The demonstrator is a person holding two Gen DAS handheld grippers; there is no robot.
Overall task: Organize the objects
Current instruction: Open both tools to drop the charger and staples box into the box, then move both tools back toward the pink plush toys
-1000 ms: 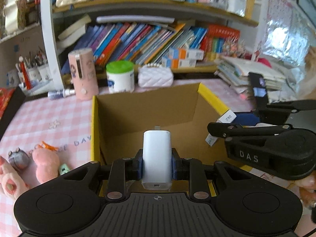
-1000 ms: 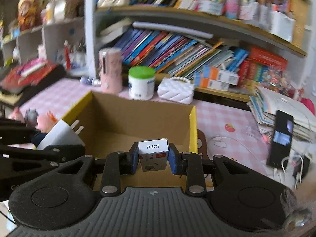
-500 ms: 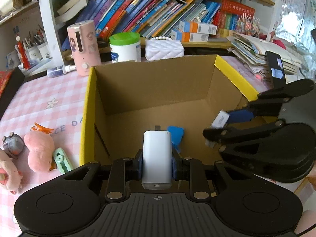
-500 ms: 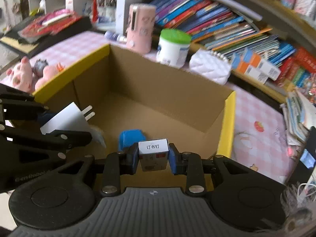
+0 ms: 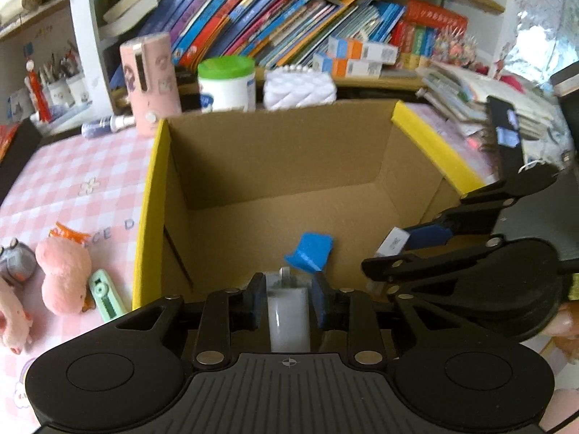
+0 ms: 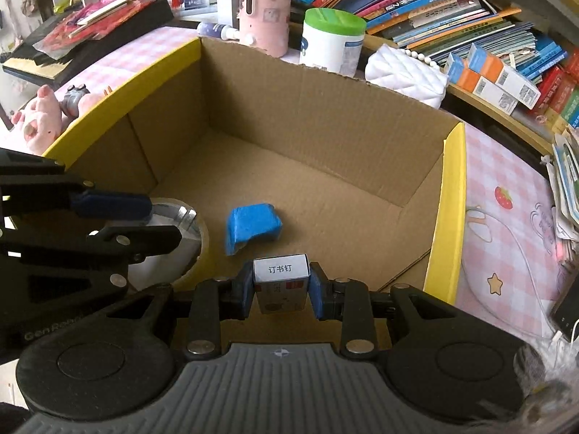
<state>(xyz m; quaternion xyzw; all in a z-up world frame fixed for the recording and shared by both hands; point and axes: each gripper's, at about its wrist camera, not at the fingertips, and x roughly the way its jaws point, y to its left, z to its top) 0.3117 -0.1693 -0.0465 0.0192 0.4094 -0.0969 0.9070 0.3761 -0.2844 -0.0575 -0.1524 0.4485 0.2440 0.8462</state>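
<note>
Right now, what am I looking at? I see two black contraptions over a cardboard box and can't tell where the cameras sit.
No robot here: a person holds a hand-squeezed claw in each hand, with a camera on each looking along its fingers. The left claw has just eased its jaws open, and a white charger between them looks to be slipping loose. The right claw grips a small staple box. Both hover over the cardboard box, which holds a blue object. Plush toys lie on the pink checked table.
</note>
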